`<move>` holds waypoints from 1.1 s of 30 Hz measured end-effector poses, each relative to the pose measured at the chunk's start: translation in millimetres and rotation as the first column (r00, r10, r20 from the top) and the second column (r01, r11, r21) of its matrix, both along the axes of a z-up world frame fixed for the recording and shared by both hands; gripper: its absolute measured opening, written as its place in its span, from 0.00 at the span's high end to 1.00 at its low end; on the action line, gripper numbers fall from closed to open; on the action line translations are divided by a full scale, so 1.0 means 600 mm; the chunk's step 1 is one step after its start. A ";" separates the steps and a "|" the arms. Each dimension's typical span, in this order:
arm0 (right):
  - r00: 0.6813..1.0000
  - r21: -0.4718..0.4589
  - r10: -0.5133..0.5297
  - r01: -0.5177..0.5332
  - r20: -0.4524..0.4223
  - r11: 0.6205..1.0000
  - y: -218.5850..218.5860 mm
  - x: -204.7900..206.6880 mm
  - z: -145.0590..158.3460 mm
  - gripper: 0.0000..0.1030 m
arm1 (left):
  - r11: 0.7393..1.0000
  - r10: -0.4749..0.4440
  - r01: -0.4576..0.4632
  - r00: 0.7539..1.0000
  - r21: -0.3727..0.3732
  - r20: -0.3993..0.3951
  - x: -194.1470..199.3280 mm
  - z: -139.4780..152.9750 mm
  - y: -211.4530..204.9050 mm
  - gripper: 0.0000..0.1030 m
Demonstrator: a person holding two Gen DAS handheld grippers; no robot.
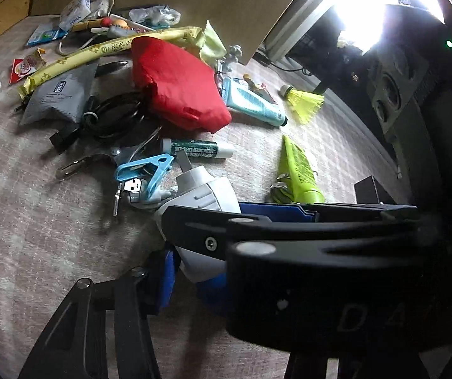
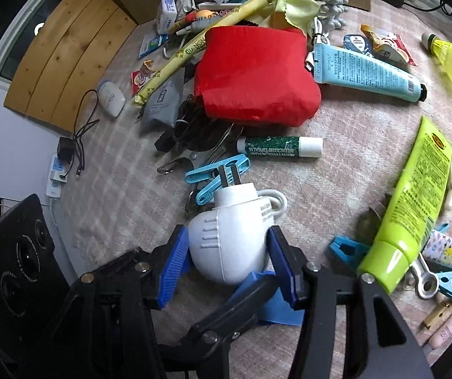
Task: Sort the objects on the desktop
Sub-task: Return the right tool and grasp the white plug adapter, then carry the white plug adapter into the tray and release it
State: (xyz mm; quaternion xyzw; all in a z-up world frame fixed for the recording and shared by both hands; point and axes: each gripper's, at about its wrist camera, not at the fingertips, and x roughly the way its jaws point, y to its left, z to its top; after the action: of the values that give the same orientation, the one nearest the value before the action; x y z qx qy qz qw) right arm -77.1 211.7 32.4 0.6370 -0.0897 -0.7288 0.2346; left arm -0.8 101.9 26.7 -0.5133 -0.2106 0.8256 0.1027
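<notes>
A white plug adapter (image 2: 229,246) with two metal prongs rests low over the pink checked cloth (image 2: 124,189). My right gripper (image 2: 229,259) straddles it, its blue pads close beside the rounded sides with no clear squeeze. One finger (image 2: 257,284) of the left gripper reaches in under the adapter from below. In the left wrist view the adapter (image 1: 207,195) lies between the fingers of my left gripper (image 1: 191,271), and the left blue pad (image 1: 165,278) presses its side. The right gripper's black body (image 1: 320,268) hides the other left finger.
Just beyond the adapter lie a light-blue clothespin (image 2: 216,173), a green lip-balm stick (image 2: 279,147), a black cable coil (image 1: 112,117) and a red pouch (image 2: 254,75). A lime tube (image 2: 415,195) lies right. The table edge and a black speaker (image 2: 17,259) are left.
</notes>
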 end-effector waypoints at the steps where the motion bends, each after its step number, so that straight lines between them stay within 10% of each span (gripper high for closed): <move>1: 1.000 -0.003 -0.003 0.003 -0.001 1.000 0.001 0.001 0.002 0.49 | 1.000 -0.002 0.002 1.000 -0.004 -0.004 0.001 0.001 0.001 0.55; 33: 0.971 -0.051 -0.160 0.153 -0.176 0.987 0.156 0.078 0.157 0.49 | 0.984 -0.176 0.168 0.969 -0.060 -0.174 0.021 0.144 0.151 0.56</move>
State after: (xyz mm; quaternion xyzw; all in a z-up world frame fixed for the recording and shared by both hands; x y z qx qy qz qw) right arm -30.1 305.5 126.8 0.5552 -0.1317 -0.7977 0.1951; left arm 11.7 192.4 113.1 -0.4556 -0.1367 0.8608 0.1809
